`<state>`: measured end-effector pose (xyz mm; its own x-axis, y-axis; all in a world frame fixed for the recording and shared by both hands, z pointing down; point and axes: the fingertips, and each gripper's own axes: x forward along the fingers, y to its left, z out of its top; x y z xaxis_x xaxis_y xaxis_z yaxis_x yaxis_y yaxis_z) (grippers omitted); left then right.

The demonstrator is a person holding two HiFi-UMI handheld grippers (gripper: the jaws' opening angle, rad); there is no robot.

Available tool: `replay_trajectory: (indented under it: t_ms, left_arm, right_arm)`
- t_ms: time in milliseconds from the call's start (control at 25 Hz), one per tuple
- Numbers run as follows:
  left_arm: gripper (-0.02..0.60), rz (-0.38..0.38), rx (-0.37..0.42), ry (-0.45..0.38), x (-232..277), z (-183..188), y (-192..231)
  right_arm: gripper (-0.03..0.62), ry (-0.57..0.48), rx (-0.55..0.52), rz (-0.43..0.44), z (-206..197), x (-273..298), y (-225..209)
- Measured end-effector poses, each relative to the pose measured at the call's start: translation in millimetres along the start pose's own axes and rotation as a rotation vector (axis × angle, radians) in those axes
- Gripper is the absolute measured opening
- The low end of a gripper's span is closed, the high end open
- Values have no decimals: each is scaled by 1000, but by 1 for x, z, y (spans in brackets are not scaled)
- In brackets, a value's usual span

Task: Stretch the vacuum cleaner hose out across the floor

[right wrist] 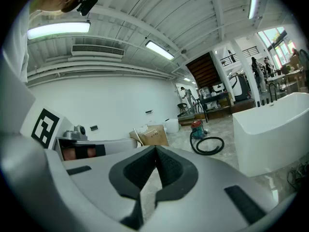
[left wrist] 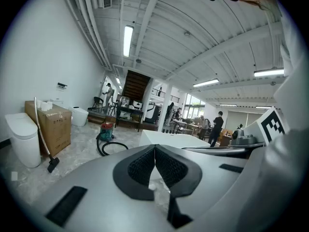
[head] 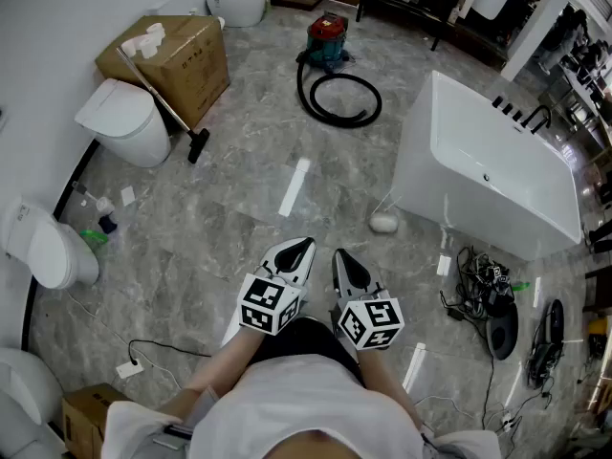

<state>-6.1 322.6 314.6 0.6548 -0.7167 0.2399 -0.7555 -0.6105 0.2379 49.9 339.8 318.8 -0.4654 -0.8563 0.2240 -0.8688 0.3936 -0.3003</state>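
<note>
The grey floor [head: 239, 208] is wide and shiny. A big white tub [head: 497, 170] sits on the right. A brown box [head: 186, 51] is by the wall on the left, with a white toilet [head: 129, 122] just beside it. A small red and green vacuum [head: 327, 34] stands far off, between the box and the tub. Its black hose [head: 339, 120] lies curled in a ring on the floor right by it. The left gripper [head: 302, 245] and the right gripper [head: 340, 256] are side by side, well apart from the hose. Both are pinched closed with nothing in them.
</note>
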Motion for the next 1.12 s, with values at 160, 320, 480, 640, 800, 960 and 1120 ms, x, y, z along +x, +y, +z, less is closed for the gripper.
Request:
replay_trajectory:
  t_ms: [160, 320, 480, 640, 800, 960, 1120]
  left_arm:
    - [8, 3, 2, 2, 3, -2, -3]
    - [8, 2, 8, -2, 5, -1, -10]
    - [9, 13, 7, -10, 9, -1, -17]
    - [8, 34, 5, -26, 12, -8, -21]
    - [8, 57, -12, -36, 11, -12, -24]
    - [8, 67, -16, -35, 10, -15, -23]
    - [8, 85, -35, -29, 14, -20, -16]
  right_arm:
    - [14, -21, -23, 12, 4, -3, 0]
    - [14, -27, -23, 11, 7, -7, -7]
    - [14, -38, -28, 21, 11, -11, -16]
    - [14, -40, -51, 39, 5, -14, -24]
    - [14, -37, -49, 46, 1, -14, -30]
    - [14, -41, -45, 60, 3, -13, -32]
    - [14, -21, -40, 71, -3, -6, -36]
